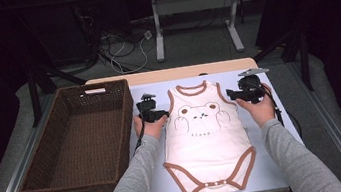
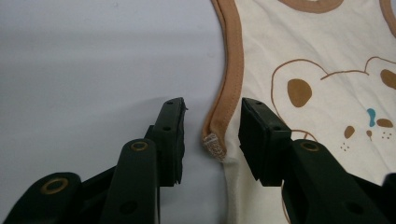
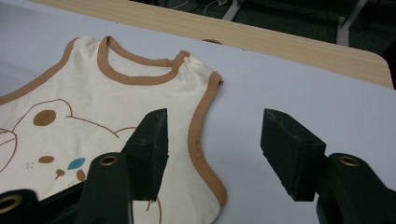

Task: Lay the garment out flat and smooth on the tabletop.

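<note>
A cream sleeveless baby bodysuit [image 1: 206,131] with brown trim and a bear print lies flat on the pale table, neck away from me. My left gripper [image 1: 164,113] sits at its left armhole. In the left gripper view the jaws [image 2: 212,116] stand either side of the bottom end of the brown armhole trim [image 2: 231,79], with gaps on both sides, so they are open. My right gripper [image 1: 229,95] is at the right armhole. Its open jaws [image 3: 215,130] straddle the trimmed edge [image 3: 198,135], one over the cloth and one over bare table.
An empty brown wicker basket [image 1: 65,190] stands along the left of the table. The table's wooden far edge [image 1: 170,73] runs behind the bodysuit's neck. Bare table surface [image 1: 278,161] lies to the right of the garment. Desk legs and cables are on the floor beyond.
</note>
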